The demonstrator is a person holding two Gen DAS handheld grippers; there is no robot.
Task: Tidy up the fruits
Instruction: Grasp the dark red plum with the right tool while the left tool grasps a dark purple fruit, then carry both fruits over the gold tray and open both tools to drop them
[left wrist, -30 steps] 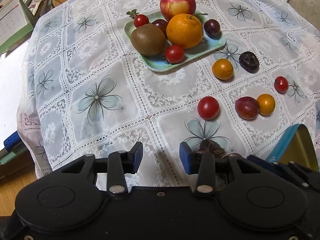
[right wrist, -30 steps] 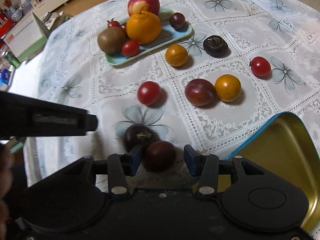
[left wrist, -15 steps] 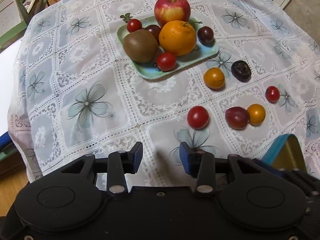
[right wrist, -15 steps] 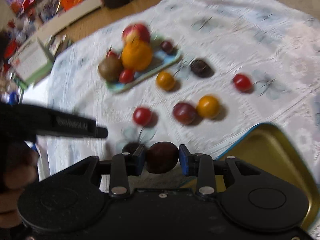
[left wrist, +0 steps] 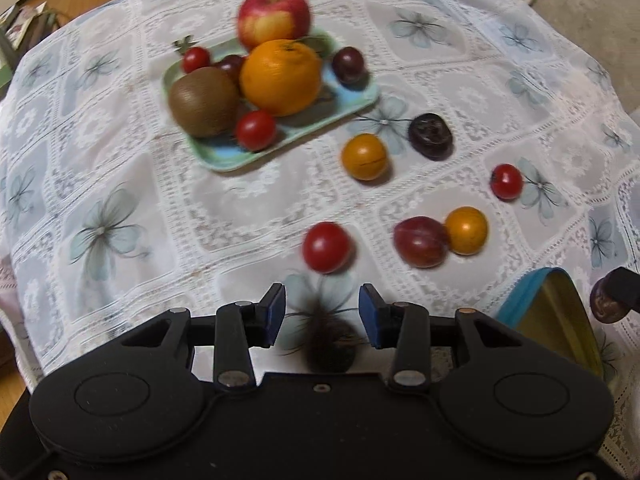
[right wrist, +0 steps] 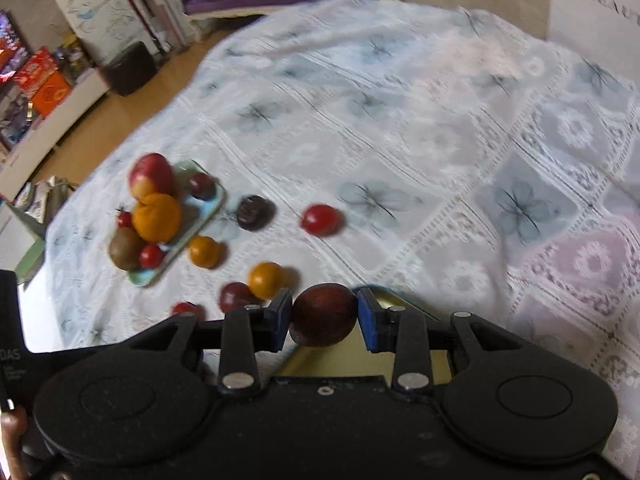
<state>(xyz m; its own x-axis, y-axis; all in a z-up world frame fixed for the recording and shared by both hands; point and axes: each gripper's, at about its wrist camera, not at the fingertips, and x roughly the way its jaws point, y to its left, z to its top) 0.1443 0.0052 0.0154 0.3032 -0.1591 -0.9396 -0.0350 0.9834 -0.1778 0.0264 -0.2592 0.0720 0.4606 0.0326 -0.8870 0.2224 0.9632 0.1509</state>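
Still, the right claw (right wrist: 323,315), clamped on a round dark plum (right wrist: 322,314), could let it roll out short of the gold tin (right wrist: 384,294) just beneath it, while the left claw (left wrist: 322,316) hangs apart above a dark fruit (left wrist: 330,342).

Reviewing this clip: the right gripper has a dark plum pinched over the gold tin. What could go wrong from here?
1. The plum is round and held only at its sides by the right gripper; it could slip and roll off the tablecloth.
2. It sits near the tin edge, so an early release might miss.
3. The left gripper, open over another dark fruit, could nudge it toward the table edge.
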